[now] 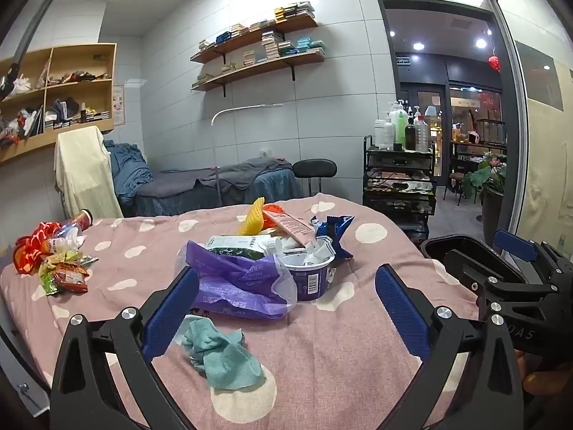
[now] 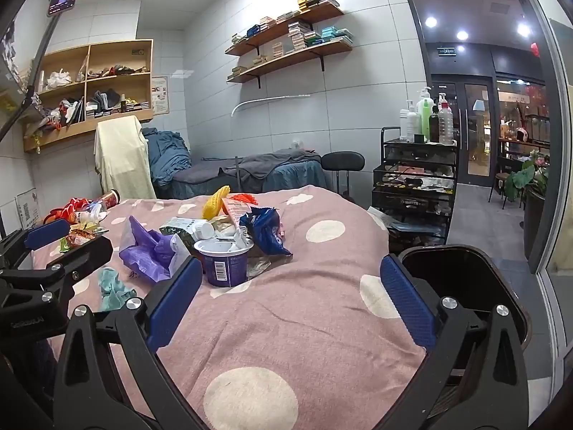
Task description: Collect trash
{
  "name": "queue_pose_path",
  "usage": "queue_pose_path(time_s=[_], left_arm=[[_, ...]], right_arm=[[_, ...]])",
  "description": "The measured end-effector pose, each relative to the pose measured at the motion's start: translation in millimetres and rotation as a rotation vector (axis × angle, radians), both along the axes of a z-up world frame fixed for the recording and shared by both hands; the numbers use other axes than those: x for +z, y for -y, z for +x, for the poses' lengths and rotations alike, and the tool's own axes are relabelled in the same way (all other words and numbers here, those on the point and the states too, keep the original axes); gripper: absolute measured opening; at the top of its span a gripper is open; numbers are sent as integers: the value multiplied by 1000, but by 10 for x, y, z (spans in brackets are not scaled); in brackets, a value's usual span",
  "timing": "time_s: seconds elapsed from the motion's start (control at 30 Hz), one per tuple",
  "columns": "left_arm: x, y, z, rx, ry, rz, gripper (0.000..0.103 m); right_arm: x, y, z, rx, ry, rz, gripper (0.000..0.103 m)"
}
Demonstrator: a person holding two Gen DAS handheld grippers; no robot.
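Trash lies on a pink polka-dot bed cover [image 1: 322,351]. A crumpled teal tissue [image 1: 222,354] lies just ahead of my left gripper [image 1: 286,315], which is open and empty above it. Behind it are a purple plastic bag [image 1: 236,283], a purple yogurt cup [image 1: 309,274], a blue snack wrapper [image 1: 335,229] and a yellow foam net [image 1: 252,216]. My right gripper [image 2: 290,301] is open and empty over the cover, near the yogurt cup [image 2: 224,263]. A black trash bin [image 2: 462,286] stands at the bed's right edge.
More wrappers and a plastic bottle [image 1: 62,251] lie at the bed's far left. A black cart with bottles [image 1: 399,179], a stool [image 1: 315,170] and a second bed [image 1: 215,186] stand behind. A glass door [image 1: 530,143] is on the right.
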State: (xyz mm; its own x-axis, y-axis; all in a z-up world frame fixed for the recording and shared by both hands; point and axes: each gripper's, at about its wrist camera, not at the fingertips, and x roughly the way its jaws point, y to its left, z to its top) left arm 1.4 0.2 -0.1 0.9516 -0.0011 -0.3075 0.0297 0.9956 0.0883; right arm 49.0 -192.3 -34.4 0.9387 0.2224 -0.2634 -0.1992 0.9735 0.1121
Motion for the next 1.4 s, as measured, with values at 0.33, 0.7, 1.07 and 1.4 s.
queue_pose_path(time_s=[0.33,0.7,1.07,1.4], left_arm=[[-95,-106,100,29,-19,-27,98],[-97,-108,59,37,-23,-32,98],[-83,-103,64,41,-26,-31,98],[-114,-112,86,38,-31,-32,98]], right_arm=[[0,-9,-31,5,-6,10,98],[-27,9,17,11,-19,13,98],[-32,-18,19,15,-22,11,98],[-54,-47,36,17,-29,10,98]])
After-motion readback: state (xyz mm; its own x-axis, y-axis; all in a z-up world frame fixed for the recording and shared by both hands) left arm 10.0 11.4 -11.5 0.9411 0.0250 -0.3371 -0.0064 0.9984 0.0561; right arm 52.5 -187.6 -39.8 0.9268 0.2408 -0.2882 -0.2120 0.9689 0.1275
